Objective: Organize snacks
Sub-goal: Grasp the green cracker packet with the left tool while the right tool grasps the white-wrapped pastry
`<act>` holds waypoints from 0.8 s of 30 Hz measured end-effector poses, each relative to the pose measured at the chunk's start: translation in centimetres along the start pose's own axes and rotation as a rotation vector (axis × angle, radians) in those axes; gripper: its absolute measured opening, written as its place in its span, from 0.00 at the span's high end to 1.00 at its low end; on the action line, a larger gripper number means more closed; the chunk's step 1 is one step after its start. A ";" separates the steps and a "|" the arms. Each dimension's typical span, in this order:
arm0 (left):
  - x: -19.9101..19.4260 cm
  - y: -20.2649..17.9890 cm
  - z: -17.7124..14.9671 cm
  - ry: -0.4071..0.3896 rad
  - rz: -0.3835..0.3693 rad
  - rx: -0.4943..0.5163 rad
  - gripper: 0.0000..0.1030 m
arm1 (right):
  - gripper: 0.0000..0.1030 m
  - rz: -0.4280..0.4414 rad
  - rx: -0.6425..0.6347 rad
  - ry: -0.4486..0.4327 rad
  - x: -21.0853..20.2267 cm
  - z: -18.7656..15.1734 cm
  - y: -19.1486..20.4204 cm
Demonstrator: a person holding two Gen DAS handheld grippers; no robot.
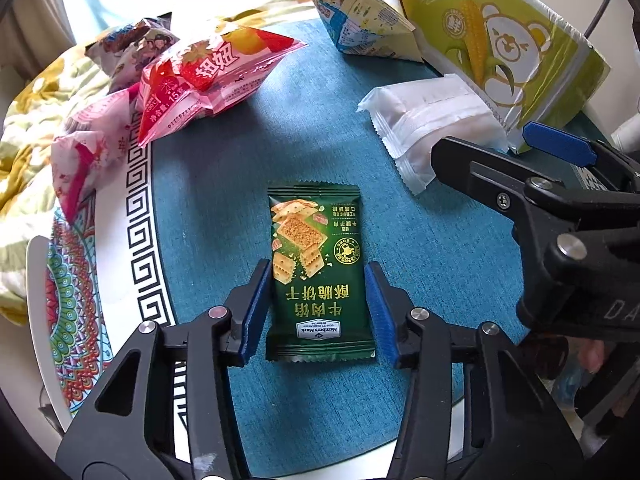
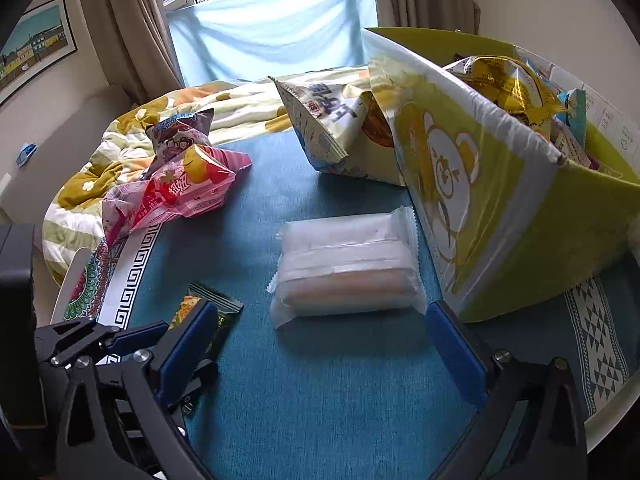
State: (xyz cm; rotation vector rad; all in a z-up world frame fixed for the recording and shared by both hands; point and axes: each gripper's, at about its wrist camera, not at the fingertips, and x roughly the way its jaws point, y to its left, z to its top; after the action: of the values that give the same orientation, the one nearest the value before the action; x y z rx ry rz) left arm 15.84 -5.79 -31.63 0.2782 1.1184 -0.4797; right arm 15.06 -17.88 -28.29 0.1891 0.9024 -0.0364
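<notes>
A green cracker packet (image 1: 318, 276) lies flat on the blue tablecloth (image 1: 224, 184). My left gripper (image 1: 316, 312) is open, its blue pads on either side of the packet's near half, close to its edges. A white wrapped snack (image 2: 344, 266) lies ahead of my right gripper (image 2: 320, 354), which is open and empty just short of it. The white snack also shows in the left wrist view (image 1: 432, 120), with my right gripper's finger (image 1: 556, 142) next to it. The green packet's corner (image 2: 228, 302) peeks out behind my right gripper's left finger.
A green snack box with a bear print (image 2: 500, 208) stands at the right, holding several snacks. A pale chip bag (image 2: 332, 128) leans on it. Pink and red snack bags (image 2: 184, 188) lie at the far left by a floral quilt (image 2: 120, 152).
</notes>
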 end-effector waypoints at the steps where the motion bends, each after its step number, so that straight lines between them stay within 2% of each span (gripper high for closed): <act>1: 0.0 0.1 0.0 0.001 0.007 0.003 0.59 | 0.00 -0.005 -0.007 -0.003 0.1 0.1 0.1; 14: -0.1 3.3 0.8 0.020 0.026 -0.044 0.59 | 0.00 -0.151 -0.099 -0.007 2.6 1.6 1.9; 19: 0.0 3.5 1.3 0.023 0.024 -0.044 0.59 | 0.00 -0.213 -0.088 0.040 4.3 2.0 1.8; 24: 0.5 4.0 1.8 0.023 0.020 -0.041 0.59 | 0.00 -0.210 -0.039 0.086 5.8 2.1 1.3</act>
State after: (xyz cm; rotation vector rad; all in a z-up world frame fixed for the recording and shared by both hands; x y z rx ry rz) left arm 19.47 -3.20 -31.39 0.2591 1.1455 -0.4358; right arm 20.44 -16.65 -31.41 0.0587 1.0055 -0.2070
